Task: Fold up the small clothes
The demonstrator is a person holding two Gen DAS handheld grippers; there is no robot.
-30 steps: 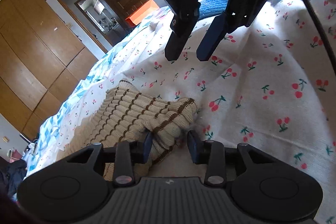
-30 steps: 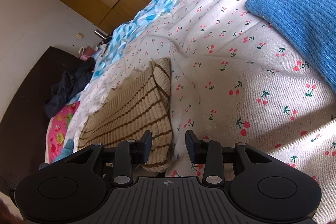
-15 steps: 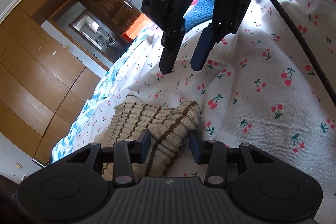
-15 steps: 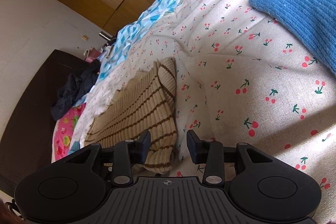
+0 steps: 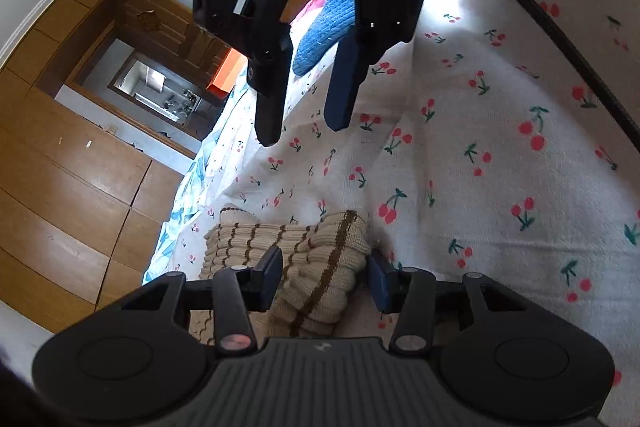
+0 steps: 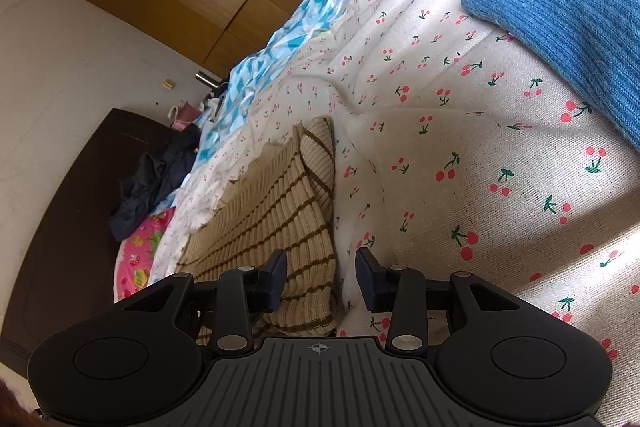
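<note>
Covering the whole bed, a cherry-print sheet [image 6: 460,155] carries a cream knit garment with thin brown stripes [image 6: 272,223], ribbed, folded into a thick flat block. Its bunched, rounded corner, edged by a darker brown band, sits between the jaws of the left gripper [image 5: 326,277], which have just been opening and now stand spread with the knit between them, the right pad clear of it. The right gripper [image 6: 322,277] hovers with jaws spread, pinching nothing; the garment's near edge lies below its left jaw. A blue knit piece [image 6: 568,7] lies well beyond, to the right.
</note>
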